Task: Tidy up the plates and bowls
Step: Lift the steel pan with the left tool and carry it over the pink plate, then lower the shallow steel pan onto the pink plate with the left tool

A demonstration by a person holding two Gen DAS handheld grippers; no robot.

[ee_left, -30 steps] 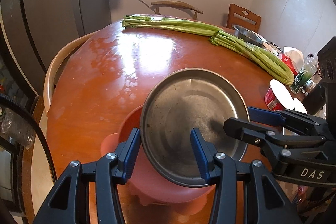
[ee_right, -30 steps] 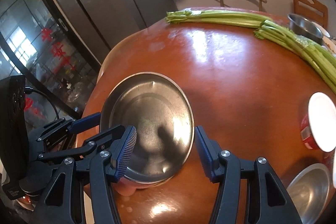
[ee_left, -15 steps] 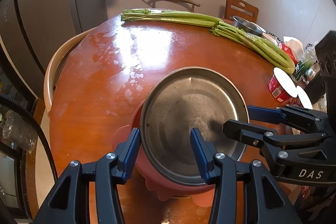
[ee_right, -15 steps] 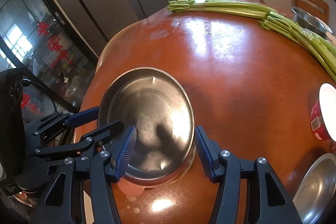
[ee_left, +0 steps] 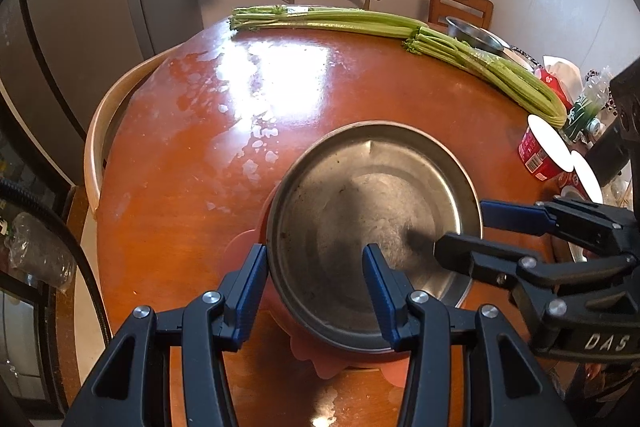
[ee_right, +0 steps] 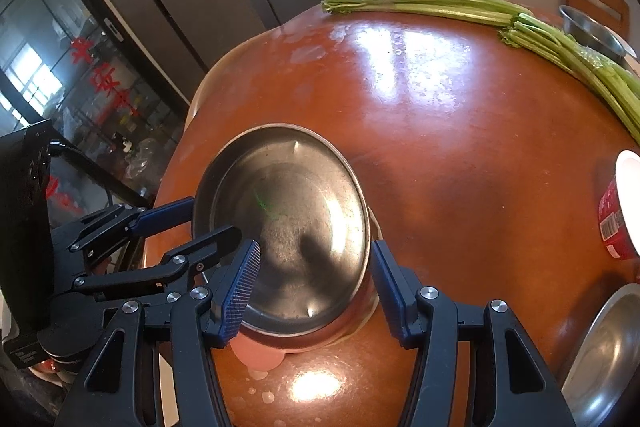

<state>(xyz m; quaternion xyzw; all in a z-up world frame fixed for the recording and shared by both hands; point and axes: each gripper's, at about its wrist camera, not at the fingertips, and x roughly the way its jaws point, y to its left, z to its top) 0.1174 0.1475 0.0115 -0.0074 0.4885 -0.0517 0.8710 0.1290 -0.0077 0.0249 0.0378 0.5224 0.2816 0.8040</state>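
A steel plate point(ee_left: 372, 223) rests on a pink bowl point(ee_left: 340, 363) near the front edge of the round wooden table point(ee_left: 248, 99). My left gripper point(ee_left: 316, 291) is open, its fingers straddling the plate's near rim. My right gripper point(ee_right: 316, 283) is open too, its fingers on either side of the plate point(ee_right: 284, 223). The right gripper also shows in the left wrist view point(ee_left: 480, 231) at the plate's right rim. The left gripper shows in the right wrist view point(ee_right: 204, 223) at the plate's left rim. The pink bowl point(ee_right: 256, 351) peeks out below the plate.
Long celery stalks point(ee_left: 400, 31) lie across the far side. A steel bowl point(ee_left: 472, 33) sits behind them. A red tub with a white lid point(ee_left: 540, 147) stands at the right. Another steel dish point(ee_right: 604, 355) is at the right front. Chairs surround the table.
The plate and pink bowl have settled lower onto the table, nearer the front edge. Both grippers stay open around the plate.
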